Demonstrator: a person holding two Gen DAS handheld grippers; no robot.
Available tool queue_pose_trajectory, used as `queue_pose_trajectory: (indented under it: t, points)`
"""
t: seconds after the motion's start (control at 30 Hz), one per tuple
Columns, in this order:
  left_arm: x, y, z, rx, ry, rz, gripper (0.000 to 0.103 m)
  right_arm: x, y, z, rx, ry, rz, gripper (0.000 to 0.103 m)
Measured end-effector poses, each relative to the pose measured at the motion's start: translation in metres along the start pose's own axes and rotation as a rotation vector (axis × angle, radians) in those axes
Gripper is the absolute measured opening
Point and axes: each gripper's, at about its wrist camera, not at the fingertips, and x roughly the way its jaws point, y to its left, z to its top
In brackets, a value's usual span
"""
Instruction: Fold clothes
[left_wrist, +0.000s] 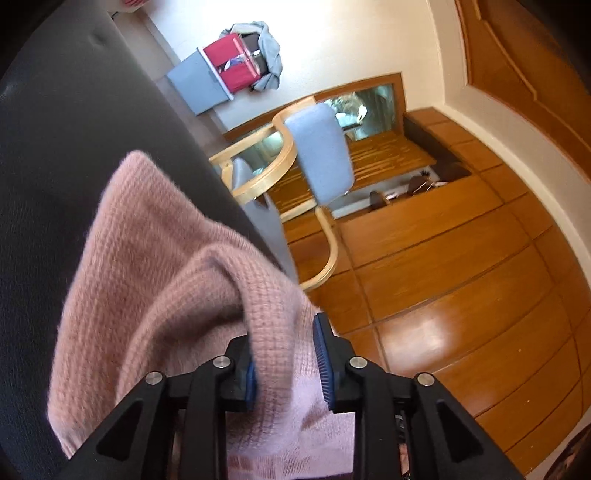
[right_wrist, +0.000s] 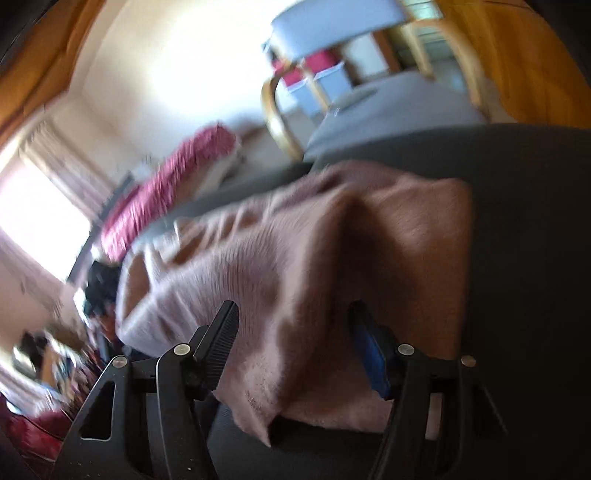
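The pink knit sweater (left_wrist: 155, 280) lies bunched on a dark grey cushioned surface (left_wrist: 66, 155), with a wooden armchair with grey-blue padding (left_wrist: 321, 155) beyond it over the wood floor (the right view is blurred). The left gripper (left_wrist: 284, 363) stands partly open with a fold of knit between its blue pads, loosely. The right gripper (right_wrist: 293, 334) gapes wider, cloth between its fingers, unclamped.

No legible text, label, brand, number or sign anywhere in either view.
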Motion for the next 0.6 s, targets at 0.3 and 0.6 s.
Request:
queue_pose_trajectory:
  t: [0.3, 0.6]
  points:
    - [-0.023, -0.043, 0.032, 0.041, -0.091, -0.155, 0.020, -0.045, 0.015, 0.070, 0.005, -0.288, 0.209, 0.006]
    - [0.031, 0.028, 0.042, -0.115, -0.118, 0.045, 0.013, 0.016, -0.081, 0.066, 0.264, -0.252, 0.075, 0.006]
